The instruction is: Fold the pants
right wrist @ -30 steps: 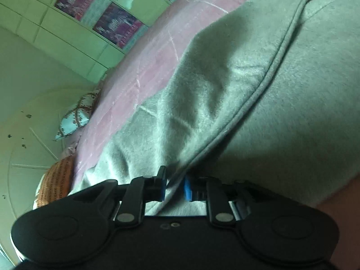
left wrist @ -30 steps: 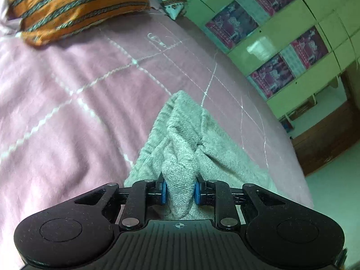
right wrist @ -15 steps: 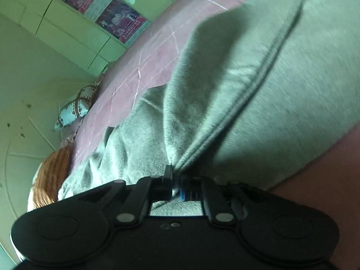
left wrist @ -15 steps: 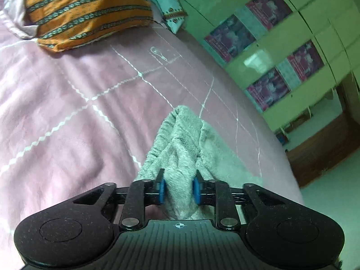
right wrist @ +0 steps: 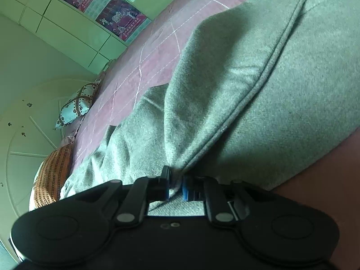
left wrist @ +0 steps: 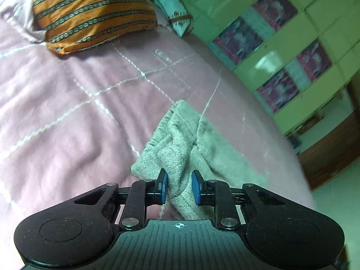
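1. The pants (left wrist: 180, 148) are soft and grey. They lie on a pink bed cover (left wrist: 67, 117) with white lines, near its right edge in the left wrist view.
2. The left gripper (left wrist: 178, 186) has a thick bunch of the pants between its blue pads (left wrist: 198, 186), and the pads sit a bit apart around it.
3. The right gripper (right wrist: 176, 185) pinches a thin fold of the pants (right wrist: 225, 103), with its fingers almost together.
4. An orange striped pillow (left wrist: 90, 11) sits at the far end of the bed.
5. A small white patterned pillow (left wrist: 173, 13) is beside it.
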The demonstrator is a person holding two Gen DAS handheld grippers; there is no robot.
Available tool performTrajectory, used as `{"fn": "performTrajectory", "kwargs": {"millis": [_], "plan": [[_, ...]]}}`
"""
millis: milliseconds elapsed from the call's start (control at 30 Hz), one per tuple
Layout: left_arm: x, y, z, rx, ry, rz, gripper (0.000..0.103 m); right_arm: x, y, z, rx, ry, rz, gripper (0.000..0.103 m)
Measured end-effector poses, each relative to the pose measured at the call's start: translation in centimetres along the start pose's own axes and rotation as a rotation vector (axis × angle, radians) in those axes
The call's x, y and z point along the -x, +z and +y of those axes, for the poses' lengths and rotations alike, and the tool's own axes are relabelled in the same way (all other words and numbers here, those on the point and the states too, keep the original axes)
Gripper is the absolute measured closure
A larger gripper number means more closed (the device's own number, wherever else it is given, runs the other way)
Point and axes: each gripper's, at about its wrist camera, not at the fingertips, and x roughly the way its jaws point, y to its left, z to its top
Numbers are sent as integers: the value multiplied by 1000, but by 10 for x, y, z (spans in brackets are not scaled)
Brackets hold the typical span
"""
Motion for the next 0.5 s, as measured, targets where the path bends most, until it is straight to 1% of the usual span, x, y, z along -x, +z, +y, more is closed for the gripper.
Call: {"fn": "performTrajectory", "kwargs": {"millis": [33, 67, 133, 167, 200, 233, 267, 333, 400, 433, 467, 500], "plan": [[-3, 5, -4, -17, 18, 13, 80, -3, 3, 3, 0, -20, 10, 103], [-4, 9, -9, -35, 29, 22, 81, -5, 6, 5, -9, -27, 15, 102], [-3, 17, -17, -69, 24, 29, 81, -10, 12, 10, -37, -31, 26, 97], [-5, 18, -19, -76, 42, 53, 80, -13, 15, 11, -49, -34, 47, 94], [-8, 19, -18, -75, 54, 78, 79, -14, 16, 12, -56, -38, 53, 94], [-8, 19, -16, -70, 55, 72, 76, -14, 16, 12, -53, -39, 51, 95], [-8, 17, -13, -60, 48, 68, 76, -14, 16, 14, -40, -41, 53, 98], [-6, 15, -13, -56, 43, 52, 76, -15, 15, 15, -31, -44, 52, 100], [-4, 15, -15, -61, 34, 33, 81, -15, 13, 15, -27, -46, 46, 101], [-1, 18, -18, -59, 16, 18, 84, -15, 13, 17, -14, -51, 43, 103], [5, 23, -24, -66, -24, -22, 85, -12, 14, 20, 2, -49, 28, 103], [14, 30, -31, -69, -78, -76, 85, -3, 16, 25, 19, -18, -12, 103]]}}
